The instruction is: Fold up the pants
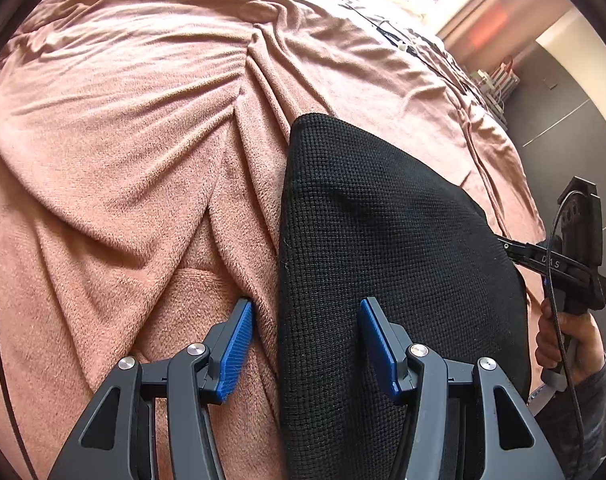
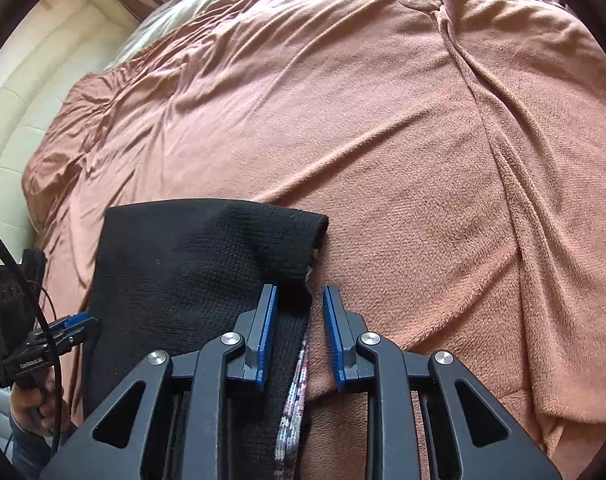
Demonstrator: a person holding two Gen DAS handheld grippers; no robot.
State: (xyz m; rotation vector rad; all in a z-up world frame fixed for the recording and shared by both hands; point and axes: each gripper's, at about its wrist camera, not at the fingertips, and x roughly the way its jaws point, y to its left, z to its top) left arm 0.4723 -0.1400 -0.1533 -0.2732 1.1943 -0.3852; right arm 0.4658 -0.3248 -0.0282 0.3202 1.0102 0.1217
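**Both grippers at the near edges of black pants on a pink blanket**

The left gripper points steeply down with its jaws parted. Its left blue pad is over the pink blanket; the right pad is over black fabric, so the left edge of the pants runs up between them. Neither pad presses on the cloth.

The right gripper stands with a narrow gap between its blue pads. The right edge of the pants lies in that gap, with the left pad against the black knit and the right pad apart from it, over blanket. A pale patterned strip, perhaps an inner lining or band, shows along this edge. No firm grip is visible.

The pants lie as a black, waffle-textured bundle on the near part of the bed, between the two tools, with a rounded folded end on the far side. The blanket around them is rumpled, with long creases running away to the far side. A hand grasps the right tool's handle at the right edge of the left wrist view.
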